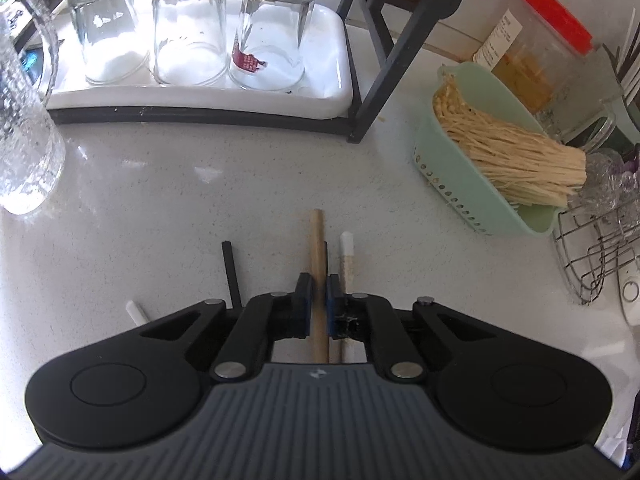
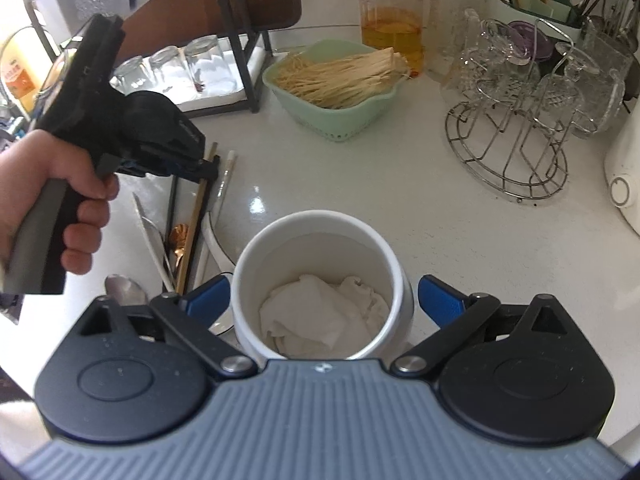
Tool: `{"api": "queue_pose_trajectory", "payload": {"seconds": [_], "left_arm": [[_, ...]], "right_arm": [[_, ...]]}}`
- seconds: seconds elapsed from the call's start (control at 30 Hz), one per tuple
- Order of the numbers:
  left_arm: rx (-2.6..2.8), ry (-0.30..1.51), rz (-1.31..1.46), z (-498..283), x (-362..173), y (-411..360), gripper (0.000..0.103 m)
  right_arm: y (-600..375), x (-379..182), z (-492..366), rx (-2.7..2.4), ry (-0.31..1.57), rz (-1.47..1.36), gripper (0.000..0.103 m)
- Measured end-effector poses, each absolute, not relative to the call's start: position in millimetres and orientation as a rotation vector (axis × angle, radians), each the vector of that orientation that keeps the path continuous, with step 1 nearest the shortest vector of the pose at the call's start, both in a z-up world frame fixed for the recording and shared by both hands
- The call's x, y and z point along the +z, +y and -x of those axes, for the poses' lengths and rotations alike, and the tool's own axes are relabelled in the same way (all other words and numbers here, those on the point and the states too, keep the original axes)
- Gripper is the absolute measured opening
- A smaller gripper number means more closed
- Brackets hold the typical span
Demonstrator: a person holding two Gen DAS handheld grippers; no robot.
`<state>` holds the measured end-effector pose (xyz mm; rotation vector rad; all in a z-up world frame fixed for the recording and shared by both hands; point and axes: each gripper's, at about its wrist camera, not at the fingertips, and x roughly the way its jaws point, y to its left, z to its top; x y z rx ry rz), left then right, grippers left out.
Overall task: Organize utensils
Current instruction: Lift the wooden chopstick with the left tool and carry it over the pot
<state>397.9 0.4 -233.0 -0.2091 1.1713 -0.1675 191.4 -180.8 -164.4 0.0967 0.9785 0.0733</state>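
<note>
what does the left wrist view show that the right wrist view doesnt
Only the left wrist view: the left gripper shut on a wooden chopstick, seen close up. Only the right wrist view: the open right gripper straddling a white holder with a cloth inside, and spoons. Both: the green basket, red-lidded jar and upturned glasses.
</note>
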Motion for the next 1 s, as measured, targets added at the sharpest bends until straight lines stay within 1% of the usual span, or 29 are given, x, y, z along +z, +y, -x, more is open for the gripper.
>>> {"api": "queue_pose_trajectory", "payload": {"seconds": [0.23,0.3,0.4,0.67,1.0], "left_arm": [[-0.136,1.117,0.273,-366,-209,2,0.008],[-0.125,1.092,0.293,-353,-200,3,0.008],[-0.122,1.05,0.305,-332,-186,4,0.008],[-0.131,0.937,0.322,-288,-141,7,0.008],[-0.17,0.811,0.306,-257,-94,-12,0.008]], "right_arm": [[-193,-163,-184,0.18,0.983,-0.086,0.101],[-197,-163,-183,0.215,0.976,-0.092,0.096],[-198,-165,-183,0.256,0.975,-0.09,0.092],[-197,-168,-175,0.302,0.918,-0.049,0.092],[-198,-168,-162,0.346,0.887,-0.033,0.092]]}}
